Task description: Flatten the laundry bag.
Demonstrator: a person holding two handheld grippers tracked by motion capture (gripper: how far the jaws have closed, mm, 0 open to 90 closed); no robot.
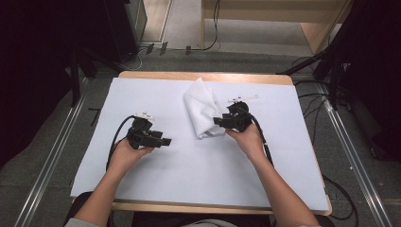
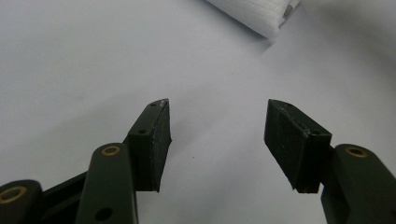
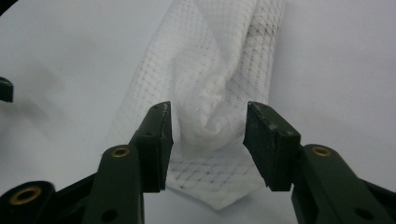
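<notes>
A white waffle-weave cloth [image 1: 201,111] lies folded into a long bundle at the middle back of the white table cover [image 1: 189,165]. My right gripper [image 1: 218,121] is at the cloth's near right end. In the right gripper view its jaws [image 3: 208,123] stand open on either side of a raised fold of the cloth [image 3: 210,70], with the pads not pressing on it. My left gripper [image 1: 165,141] rests to the left of the cloth, apart from it. Its jaws [image 2: 217,126] are open over bare cover, with the cloth's end [image 2: 252,14] farther ahead.
The cover sits on a wooden table whose edge [image 1: 203,75] shows at the back. Cables [image 1: 265,142] trail from both grippers. Metal rails [image 1: 52,161] run along the floor on both sides, and dark equipment [image 1: 42,56] stands at the left.
</notes>
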